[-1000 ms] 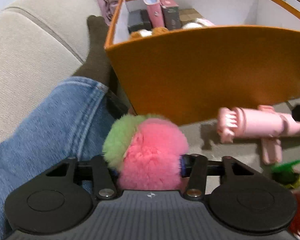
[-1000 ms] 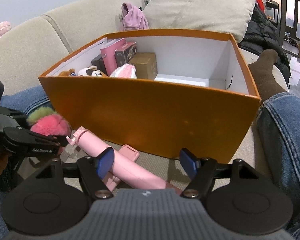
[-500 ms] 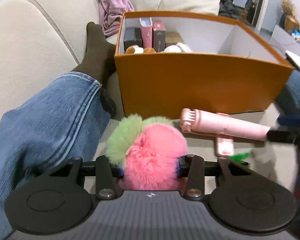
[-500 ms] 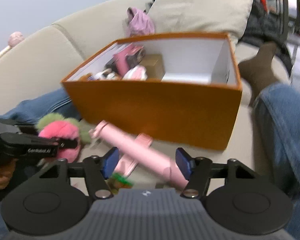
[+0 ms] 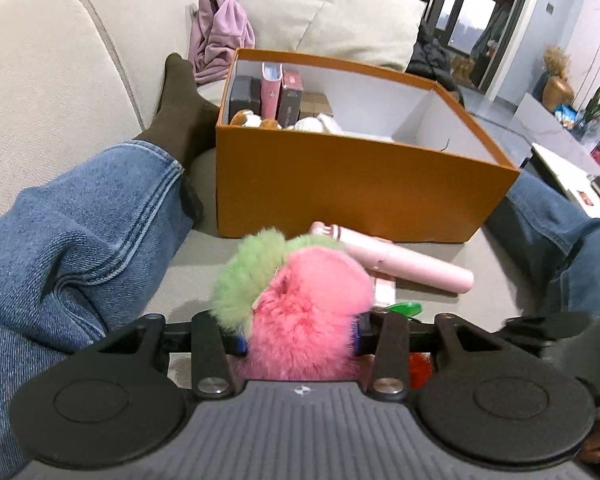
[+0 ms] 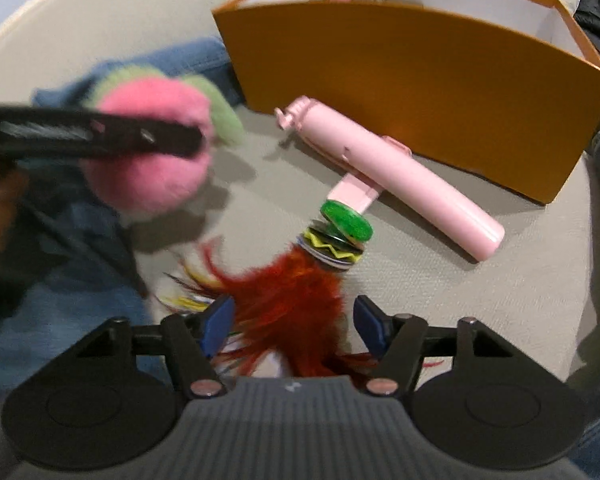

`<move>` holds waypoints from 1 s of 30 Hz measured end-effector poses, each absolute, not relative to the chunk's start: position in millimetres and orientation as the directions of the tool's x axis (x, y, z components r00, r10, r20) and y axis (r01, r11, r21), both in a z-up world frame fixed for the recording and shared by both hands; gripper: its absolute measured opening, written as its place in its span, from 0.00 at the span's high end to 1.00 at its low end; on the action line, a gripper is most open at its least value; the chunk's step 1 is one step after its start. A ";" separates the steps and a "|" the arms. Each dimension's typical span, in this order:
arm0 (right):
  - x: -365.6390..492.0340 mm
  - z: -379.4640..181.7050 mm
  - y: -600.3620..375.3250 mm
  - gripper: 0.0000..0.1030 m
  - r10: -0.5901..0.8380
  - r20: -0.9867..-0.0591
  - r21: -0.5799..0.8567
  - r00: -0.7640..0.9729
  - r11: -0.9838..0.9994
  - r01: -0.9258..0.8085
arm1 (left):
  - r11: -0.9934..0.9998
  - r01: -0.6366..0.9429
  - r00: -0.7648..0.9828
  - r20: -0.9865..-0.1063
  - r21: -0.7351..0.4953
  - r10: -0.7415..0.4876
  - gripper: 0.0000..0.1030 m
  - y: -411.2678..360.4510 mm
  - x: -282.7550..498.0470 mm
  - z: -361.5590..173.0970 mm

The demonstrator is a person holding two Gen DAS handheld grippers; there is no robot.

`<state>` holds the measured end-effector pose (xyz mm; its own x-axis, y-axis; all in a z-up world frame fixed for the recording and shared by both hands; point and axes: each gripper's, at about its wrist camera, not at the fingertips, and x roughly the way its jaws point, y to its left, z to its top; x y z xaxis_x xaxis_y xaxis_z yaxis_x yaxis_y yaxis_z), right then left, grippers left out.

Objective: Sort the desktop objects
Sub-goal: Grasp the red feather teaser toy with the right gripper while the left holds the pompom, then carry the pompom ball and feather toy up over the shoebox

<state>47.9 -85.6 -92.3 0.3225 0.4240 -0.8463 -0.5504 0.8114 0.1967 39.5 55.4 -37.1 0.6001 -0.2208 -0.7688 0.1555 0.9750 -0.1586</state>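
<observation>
No text, label, brand or number can be read. The left gripper's arm (image 6: 100, 136), seen from the right wrist, carries a pale strip of print, but it is blurred past reading. The small boxes (image 5: 278, 94) standing in the orange box (image 5: 352, 184) show printed faces too small and too dark to make out. The only sign is a small round emblem (image 5: 299, 390) on the ribbed grey body of the left gripper, matched by a small pale mark (image 6: 293, 387) on the right gripper's body; neither has letters that can be made out.
</observation>
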 end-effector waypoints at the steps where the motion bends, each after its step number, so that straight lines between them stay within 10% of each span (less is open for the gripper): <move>1: 50.0 -95.1 -83.2 0.53 0.416 -0.853 0.192 0.316 0.813 -0.550 | 0.975 0.157 0.603 -0.766 -0.160 -0.223 0.53 55.3 38.3 -36.2; 6: 53.6 -95.5 -84.3 0.95 0.428 -0.845 0.214 0.321 0.820 -0.532 | 0.972 0.160 0.615 -0.753 -0.174 -0.236 0.53 57.3 34.4 -33.2; 30: 99.1 73.0 -121.5 1.00 0.630 -0.471 0.294 0.618 0.772 -0.563 | 0.945 0.212 0.715 -0.619 -0.250 -0.324 0.53 72.3 63.7 43.5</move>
